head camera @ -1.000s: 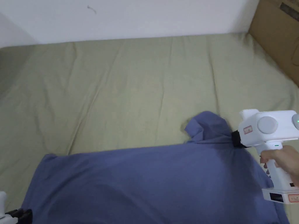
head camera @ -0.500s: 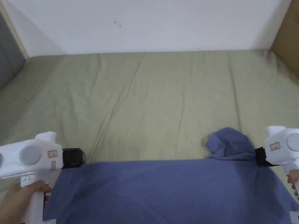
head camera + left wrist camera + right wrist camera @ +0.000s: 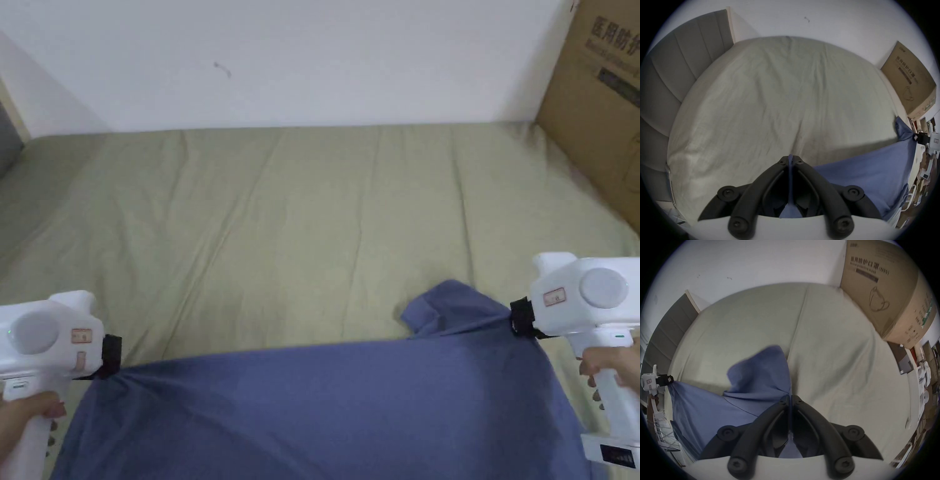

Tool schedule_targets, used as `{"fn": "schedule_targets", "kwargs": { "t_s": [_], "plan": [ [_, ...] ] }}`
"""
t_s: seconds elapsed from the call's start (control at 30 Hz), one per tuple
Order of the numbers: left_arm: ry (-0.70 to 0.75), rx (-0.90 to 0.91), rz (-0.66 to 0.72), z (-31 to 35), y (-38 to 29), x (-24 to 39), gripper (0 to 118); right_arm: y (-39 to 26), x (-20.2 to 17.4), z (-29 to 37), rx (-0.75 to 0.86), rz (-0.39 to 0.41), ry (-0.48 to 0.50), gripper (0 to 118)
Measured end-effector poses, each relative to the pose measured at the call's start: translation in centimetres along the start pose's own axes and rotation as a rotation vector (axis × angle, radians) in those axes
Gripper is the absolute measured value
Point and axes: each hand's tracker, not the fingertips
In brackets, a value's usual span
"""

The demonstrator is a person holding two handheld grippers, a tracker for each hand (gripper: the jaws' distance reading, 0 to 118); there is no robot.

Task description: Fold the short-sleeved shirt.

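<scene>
The blue short-sleeved shirt [image 3: 325,412] is stretched wide across the near edge of the bed [image 3: 300,219], with the pale green sheet running off beyond it toward the wall [image 3: 312,56]. At the shirt's left corner the left gripper [image 3: 111,356] has the cloth, and its own view confirms it: both black jaws are pressed together with a thin fold of blue fabric pinched between the tips, more of it bunched down in the throat. The left hand [image 3: 25,412] wraps the white handle just below. Across at the shirt's right corner, the right gripper [image 3: 519,317] is clamped the same way, jaws closed tight on a blue edge. The right hand [image 3: 609,365] grips that handle. Just left of the right gripper a sleeve [image 3: 447,309] puffs up in a loose hump above the taut top edge. The hem between the two grippers pulls nearly straight. A cardboard box [image 3: 600,94] leans against the wall beyond the shirt's right corner, well apart from it.
</scene>
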Motion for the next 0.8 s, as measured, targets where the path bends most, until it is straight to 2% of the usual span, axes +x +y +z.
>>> {"fn": "schedule_targets", "kwargs": {
  "t_s": [0.1, 0.2, 0.43, 0.57, 0.63, 0.73, 0.8],
  "plan": [
    [0.000, 0.082, -0.054, 4.6, -0.4, 0.1, 2, -0.3, 0.1, 4.0, 0.050, 0.016, 0.028, 3],
    [-0.027, 0.173, -0.075, 10.1, -2.1, -0.3, 2, -1.9, -0.1, 8.5, 0.125, 0.079, 0.014, 3],
    [-0.049, 0.245, -0.078, 19.2, -10.8, -1.9, 2, -10.3, 1.0, 17.9, 0.203, 0.056, 0.056, 3],
    [-0.056, 0.207, -0.053, 19.4, -17.6, -2.6, 2, -17.9, 1.6, 19.7, 0.146, 0.013, 0.073, 3],
    [-0.061, 0.128, -0.022, 17.5, -20.3, -3.6, 2, -21.6, 1.7, 18.4, 0.072, 0.013, 0.052, 3],
    [-0.047, 0.053, 0.033, 14.6, -24.1, -4.3, 2, -27.1, 1.9, 15.5, -0.057, -0.043, 0.052, 3],
    [-0.039, -0.002, 0.059, 12.8, -25.6, -4.5, 4, -29.7, 2.0, 13.5, -0.113, -0.048, 0.023, 3]
  ]
}}
